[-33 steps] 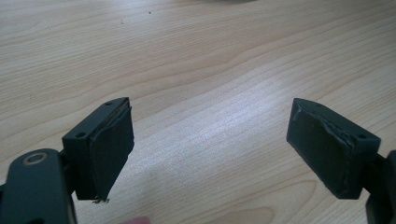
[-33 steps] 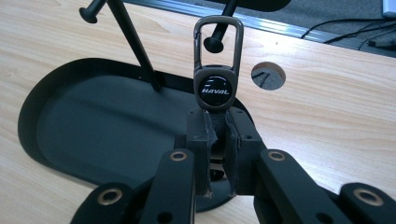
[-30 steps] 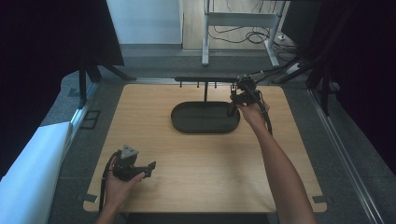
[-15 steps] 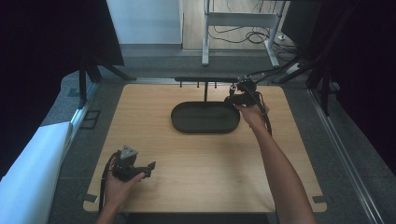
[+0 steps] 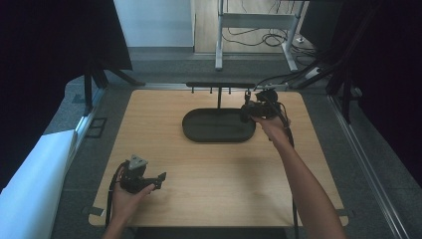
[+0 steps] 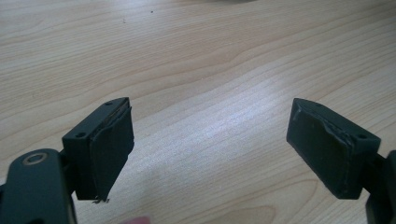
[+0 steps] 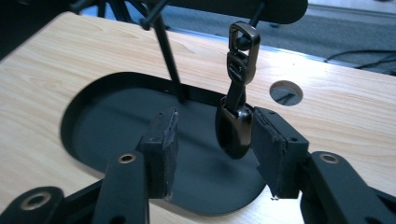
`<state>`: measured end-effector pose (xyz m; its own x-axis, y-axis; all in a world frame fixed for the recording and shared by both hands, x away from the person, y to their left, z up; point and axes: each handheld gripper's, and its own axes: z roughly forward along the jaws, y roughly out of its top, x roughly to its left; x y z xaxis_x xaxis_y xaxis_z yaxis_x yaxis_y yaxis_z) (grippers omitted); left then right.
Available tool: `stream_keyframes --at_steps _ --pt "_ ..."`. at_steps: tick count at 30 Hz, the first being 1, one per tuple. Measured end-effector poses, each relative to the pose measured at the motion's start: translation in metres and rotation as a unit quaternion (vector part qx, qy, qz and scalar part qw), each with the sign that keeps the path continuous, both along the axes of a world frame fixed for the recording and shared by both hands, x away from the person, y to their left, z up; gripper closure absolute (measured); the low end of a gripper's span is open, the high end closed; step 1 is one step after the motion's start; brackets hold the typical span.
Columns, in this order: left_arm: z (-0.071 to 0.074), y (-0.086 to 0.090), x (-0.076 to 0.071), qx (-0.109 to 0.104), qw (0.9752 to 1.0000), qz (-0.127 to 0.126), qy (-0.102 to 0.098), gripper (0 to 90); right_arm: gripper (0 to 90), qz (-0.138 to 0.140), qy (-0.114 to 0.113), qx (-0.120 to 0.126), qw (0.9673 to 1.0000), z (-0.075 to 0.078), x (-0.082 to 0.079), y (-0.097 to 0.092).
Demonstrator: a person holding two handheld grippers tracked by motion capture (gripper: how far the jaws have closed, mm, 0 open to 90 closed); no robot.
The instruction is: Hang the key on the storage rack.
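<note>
clasp: dark metal clasp (image 7: 237, 126) hanging from a peg of the rack, centre of the right gripper view; swivel loop (image 7: 243, 37) on top, fat body at the bottom.
where: dangles over the right end of the black oval tray (image 7: 116, 121); in the high view that is upper middle of the frame, just right of the tray (image 5: 199, 130).
handling: looks like solid metal, so I judge it stiff, small but fairly heavy, smooth and likely slippery; it hangs free, so it will probably swing if nudged.
where to grab: I'd pinch the fat lower body across its flat sides, not the swivel.
my right gripper (image 7: 215, 135): jaws apart, clasp body between them, against or just beside the right-hand jaw; not clamped.
my left gripper (image 6: 210, 140): jaws wide apart, nothing between, over bare wooden table (image 6: 196, 60); lower left in the high view (image 5: 144, 179).
</note>
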<state>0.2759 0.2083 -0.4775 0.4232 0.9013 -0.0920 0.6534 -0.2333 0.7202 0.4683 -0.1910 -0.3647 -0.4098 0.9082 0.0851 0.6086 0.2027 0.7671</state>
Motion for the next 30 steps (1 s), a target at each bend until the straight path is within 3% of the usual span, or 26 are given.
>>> stream_keyframes --at_steps 6,8,12,15,16,17,19,21,28,30 --pt "0.000 -0.001 0.000 0.001 1.0000 0.000 0.001 15.4 46.2 0.012 -0.014 0.024 0.9996 -0.003 -0.022 -0.009" --pt "-0.001 -0.001 0.000 0.002 1.0000 0.001 0.001 15.4 45.7 0.020 -0.020 0.039 0.9988 -0.008 -0.036 -0.017" --pt "-0.001 -0.002 0.000 0.003 1.0000 0.000 0.000 15.4 45.0 0.028 -0.023 0.049 0.9981 -0.015 -0.050 -0.025" --pt "-0.001 -0.004 0.000 0.006 1.0000 -0.004 0.000 15.4 44.9 0.040 -0.034 0.070 0.9962 -0.025 -0.072 -0.038" --pt "-0.001 -0.004 0.000 0.006 1.0000 -0.004 0.000 15.4 44.9 0.040 -0.034 0.070 0.9962 -0.025 -0.072 -0.038" --pt "-0.002 -0.005 0.001 0.005 1.0000 -0.004 0.000 15.4 44.7 0.045 -0.044 0.073 0.9954 -0.031 -0.084 -0.043" --pt "-0.002 -0.006 0.001 0.007 1.0000 -0.004 0.000 15.4 44.5 0.047 -0.048 0.071 0.9952 -0.034 -0.091 -0.045" --pt "-0.002 -0.006 0.001 0.006 1.0000 -0.005 0.000 15.4 44.1 0.052 -0.054 0.078 0.9941 -0.044 -0.108 -0.053" --pt "-0.003 -0.009 0.001 0.010 0.9999 -0.006 0.001 15.4 43.3 0.062 -0.069 0.072 0.9931 -0.068 -0.141 -0.066" --pt "-0.004 -0.010 0.001 0.011 0.9999 -0.009 0.002 15.4 43.2 0.062 -0.070 0.071 0.9931 -0.070 -0.143 -0.068"
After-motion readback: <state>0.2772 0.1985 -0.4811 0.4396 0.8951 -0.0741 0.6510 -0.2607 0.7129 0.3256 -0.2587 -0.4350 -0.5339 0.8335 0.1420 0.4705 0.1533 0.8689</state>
